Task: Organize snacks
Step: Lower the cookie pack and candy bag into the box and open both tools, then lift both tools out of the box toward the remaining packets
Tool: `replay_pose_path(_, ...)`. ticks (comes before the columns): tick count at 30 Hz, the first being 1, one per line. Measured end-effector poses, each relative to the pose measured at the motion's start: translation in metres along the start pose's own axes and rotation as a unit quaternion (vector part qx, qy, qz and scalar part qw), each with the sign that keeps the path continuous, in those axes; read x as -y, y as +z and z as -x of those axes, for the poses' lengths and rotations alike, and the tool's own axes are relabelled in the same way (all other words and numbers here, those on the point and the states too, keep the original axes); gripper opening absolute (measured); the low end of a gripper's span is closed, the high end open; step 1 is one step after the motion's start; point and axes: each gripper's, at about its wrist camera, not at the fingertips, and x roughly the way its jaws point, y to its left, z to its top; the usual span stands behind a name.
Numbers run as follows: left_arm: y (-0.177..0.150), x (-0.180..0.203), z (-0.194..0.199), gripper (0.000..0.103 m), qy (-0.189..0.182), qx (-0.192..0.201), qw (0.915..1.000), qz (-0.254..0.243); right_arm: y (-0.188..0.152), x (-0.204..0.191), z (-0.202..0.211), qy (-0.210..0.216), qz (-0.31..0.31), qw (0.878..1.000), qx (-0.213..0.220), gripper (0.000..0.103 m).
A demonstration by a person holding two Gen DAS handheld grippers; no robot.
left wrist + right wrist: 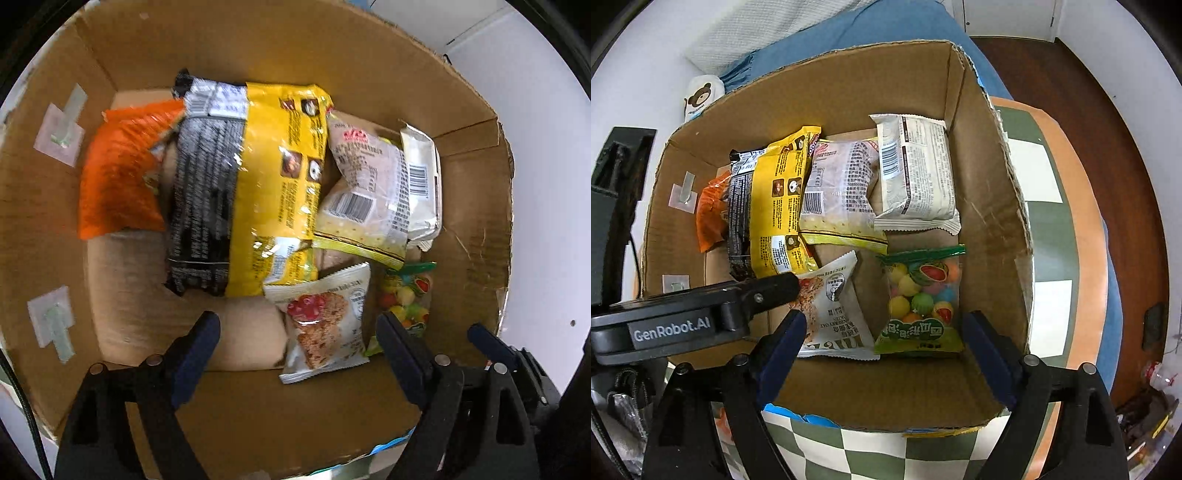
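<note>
Right wrist view looks down into an open cardboard box (993, 221) that stands on a green-and-white checked table (1045, 184). The right tool (884, 341) hangs over the box's near wall with its jaws spread and nothing between the pads; below it, at the near right corner of the box floor, lies a clear bag of coloured gummy balls (921, 302). Just to its left lies an oat cookie packet (834, 314), and the left tool (790, 284) reaches in above that packet, its jaws likewise spread and empty, as the left wrist view (297, 334) shows. Farther back a white wafer pack (916, 173), a pale noodle bag (842, 192), a yellow-and-black bag (775, 206) and an orange bag (709, 210) lean together along the far wall.

My reading is that both small packets lie freshly placed in the box, so this is the release step. Next, both tools need to lift clear of the box walls without snagging the packets, then go for whatever snacks remain outside, none of which I can see
</note>
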Motion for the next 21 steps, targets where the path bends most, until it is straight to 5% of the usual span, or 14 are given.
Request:
replay_pose_path(8,-0.038,-0.013,0.055,0.086,0.053,0.096,0.9937,-0.023,-0.013,-0.003,0.022,-0.013,-0.002,0.999,0.03,0.09)
replay_pose_path(21,-0.099,-0.013,0.12,0.086,0.091,0.233,0.9672,-0.043,-0.057,-0.02,0.086,-0.035,0.017,0.992,0.123,0.09)
